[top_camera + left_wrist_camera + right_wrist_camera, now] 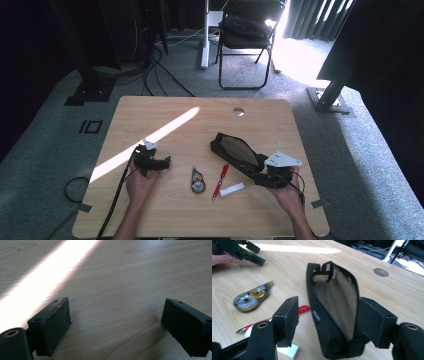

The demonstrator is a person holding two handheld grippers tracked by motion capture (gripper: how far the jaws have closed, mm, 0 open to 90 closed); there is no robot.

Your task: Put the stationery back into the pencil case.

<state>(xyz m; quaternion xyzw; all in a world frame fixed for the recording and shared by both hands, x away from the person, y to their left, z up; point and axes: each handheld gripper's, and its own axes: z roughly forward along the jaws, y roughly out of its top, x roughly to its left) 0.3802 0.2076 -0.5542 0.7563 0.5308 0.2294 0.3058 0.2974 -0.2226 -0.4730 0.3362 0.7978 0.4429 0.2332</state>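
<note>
1. Pale wooden bench (pixel 165 205) stands on grey carpet, with a strip of sunlight slanting across its left half and a folding chair (pixel 248 35) beyond it.
2. At the left, the left tool (pixel 152 161) rests low over bare wood, its jaws wide apart with nothing between them.
3. Near the middle lie a tape dispenser (pixel 198 181), a red pen (pixel 220 181) and a small white block (pixel 232 189), side by side.
4. To their right lies the black mesh pouch (pixel 236 152), flat and slanted.
5. At the right, the right tool (pixel 272 176) sits at the pouch's near end, jaws spread wide; in the right gripper view that end lies between them, unpressed.
</note>
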